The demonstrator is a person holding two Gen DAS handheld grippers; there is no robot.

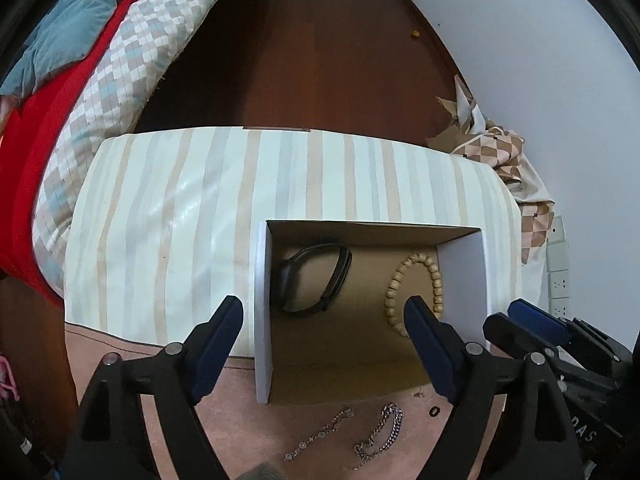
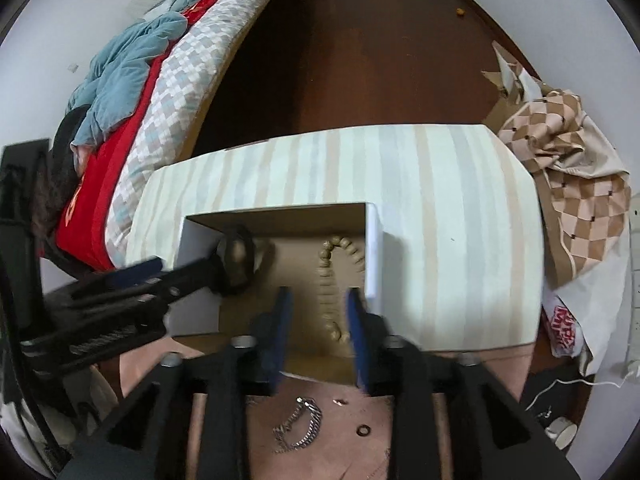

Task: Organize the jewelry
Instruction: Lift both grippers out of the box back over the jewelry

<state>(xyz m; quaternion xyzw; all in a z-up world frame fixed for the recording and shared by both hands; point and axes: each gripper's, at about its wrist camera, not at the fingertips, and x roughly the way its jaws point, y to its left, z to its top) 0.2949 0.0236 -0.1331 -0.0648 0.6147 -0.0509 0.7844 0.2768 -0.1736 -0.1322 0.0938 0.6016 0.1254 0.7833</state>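
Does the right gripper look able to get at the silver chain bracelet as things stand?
Probably yes: the right gripper is open, and the silver chain bracelet lies uncovered on the pink surface just outside the box, nothing over it.

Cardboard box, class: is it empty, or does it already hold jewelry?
Not empty. In the cardboard box, a black band lies at the left and a wooden bead bracelet at the right, both on its floor.

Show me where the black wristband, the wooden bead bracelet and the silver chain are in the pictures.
black wristband (image 1: 316, 276): left wrist view, on its strap, right side.
wooden bead bracelet (image 1: 436, 280): left wrist view, on the beads at its right side.
silver chain (image 2: 308, 420): right wrist view, on the thick links.
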